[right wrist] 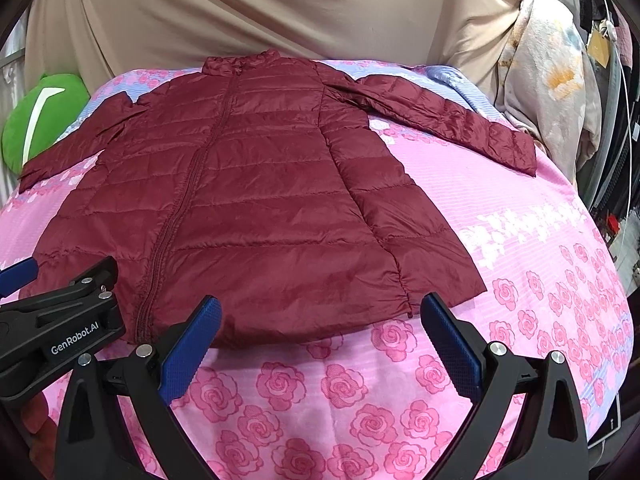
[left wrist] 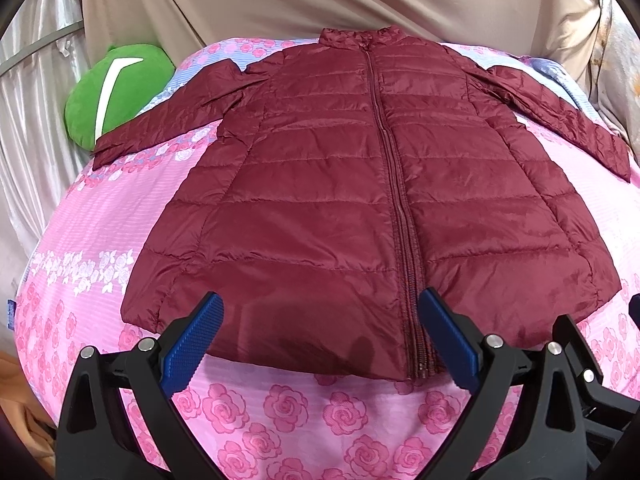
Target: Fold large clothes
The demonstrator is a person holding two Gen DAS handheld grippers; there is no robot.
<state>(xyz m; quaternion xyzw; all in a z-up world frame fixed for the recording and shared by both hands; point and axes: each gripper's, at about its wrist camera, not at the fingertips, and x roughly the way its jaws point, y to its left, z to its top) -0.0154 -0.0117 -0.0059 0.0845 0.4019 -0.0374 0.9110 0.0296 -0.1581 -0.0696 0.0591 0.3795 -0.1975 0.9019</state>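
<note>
Maroon quilted jacket [left wrist: 360,184] looks light and slippery; I would pinch the hem at 6 o'clock. Left gripper [left wrist: 320,336] and right gripper [right wrist: 320,336]: fingers apart, empty.

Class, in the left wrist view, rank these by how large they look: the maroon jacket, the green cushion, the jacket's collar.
Largest to smallest:
1. maroon jacket
2. green cushion
3. collar
The cushion is partly hidden and all lie at different distances, so this is apparent size only.
</note>
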